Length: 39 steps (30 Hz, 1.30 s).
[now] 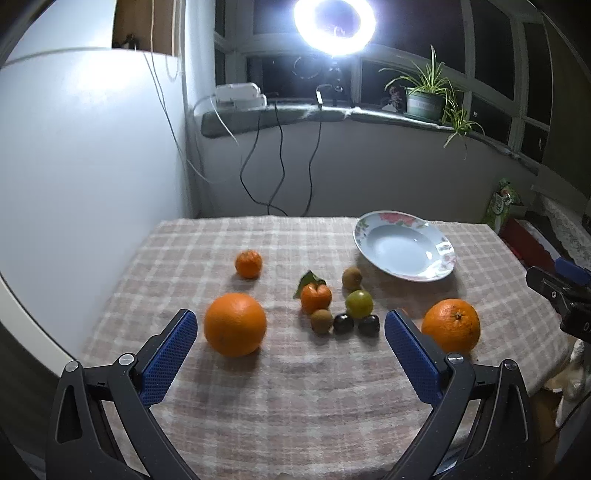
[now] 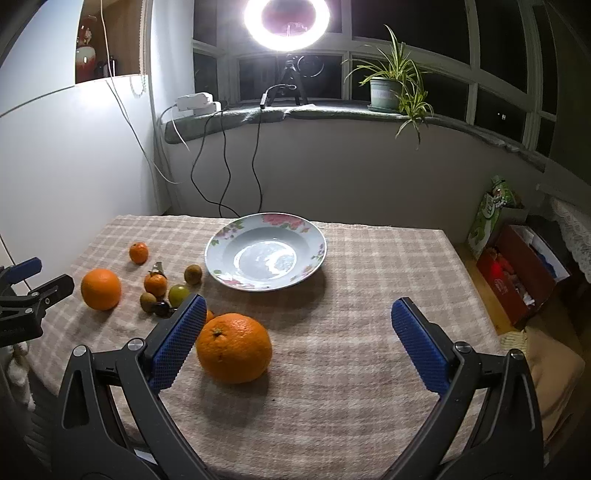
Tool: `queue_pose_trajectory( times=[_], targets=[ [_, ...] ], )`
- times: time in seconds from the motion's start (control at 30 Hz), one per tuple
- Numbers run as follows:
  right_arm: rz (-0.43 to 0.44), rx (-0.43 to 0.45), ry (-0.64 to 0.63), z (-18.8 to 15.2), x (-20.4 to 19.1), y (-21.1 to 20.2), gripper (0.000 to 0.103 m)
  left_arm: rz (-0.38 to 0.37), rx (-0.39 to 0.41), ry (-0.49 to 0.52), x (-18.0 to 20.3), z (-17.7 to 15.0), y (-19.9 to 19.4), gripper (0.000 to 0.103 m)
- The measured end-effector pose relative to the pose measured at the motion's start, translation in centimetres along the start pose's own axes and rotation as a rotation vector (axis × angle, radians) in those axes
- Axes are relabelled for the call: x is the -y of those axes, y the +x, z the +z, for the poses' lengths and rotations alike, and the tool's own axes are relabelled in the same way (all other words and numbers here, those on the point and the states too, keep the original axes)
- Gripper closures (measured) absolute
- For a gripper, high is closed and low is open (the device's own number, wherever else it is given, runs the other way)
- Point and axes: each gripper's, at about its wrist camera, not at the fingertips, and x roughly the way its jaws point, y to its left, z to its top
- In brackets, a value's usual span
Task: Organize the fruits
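Note:
A flowered plate [image 1: 404, 246] [image 2: 266, 256] lies empty on the checked tablecloth. One large orange [image 1: 235, 324] [image 2: 101, 288] sits just inside my left gripper's left finger. A second large orange [image 1: 451, 325] [image 2: 233, 347] lies beside my right gripper's left finger. Between them are a mandarin with a leaf [image 1: 316, 297] [image 2: 155, 283], a small mandarin [image 1: 249, 263] [image 2: 138, 253], a green fruit [image 1: 359, 303], two brown kiwis [image 1: 321, 320] [image 1: 351, 278] and two dark fruits [image 1: 344, 323]. My left gripper [image 1: 291, 332] is open and empty. My right gripper [image 2: 299, 325] is open and empty.
The table [image 2: 369, 332] ends at a wall behind and a white panel [image 1: 85, 147] at left. A windowsill holds a ring light [image 2: 286, 22], a potted plant [image 2: 386, 92] and hanging cables [image 2: 225, 166]. Boxes and a green bag [image 2: 491, 214] stand on the floor at right.

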Motion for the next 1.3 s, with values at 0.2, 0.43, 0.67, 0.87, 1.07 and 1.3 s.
queue_pose_trajectory(
  times=[0.2,0.43,0.67,0.87,1.07,1.3],
  targets=[
    [0.003,-0.020,0.014,-0.3,0.3,0.5,0.001,0.011,0.018,0.033,0.5,0.3,0.1,0.002],
    [0.005,-0.020,0.006,-0.3,0.0,0.4,0.002,0.011,0.025,0.035,0.5,0.3,0.0,0.002],
    [0.012,-0.024,-0.003,-0.3,-0.5,0.2,0.005,0.006,-0.004,0.041,0.5,0.3,0.0,0.002],
    [0.016,-0.034,0.003,-0.3,-0.5,0.3,0.005,-0.004,-0.016,0.035,0.6,0.3,0.2,0.002],
    [0.035,-0.063,0.009,-0.4,-0.4,0.7,0.005,-0.022,-0.032,0.028,0.7,0.3,0.4,0.005],
    [0.074,-0.102,0.039,-0.9,0.2,2.2,0.005,-0.055,-0.066,0.029,1.5,-0.5,1.6,0.008]
  ],
)
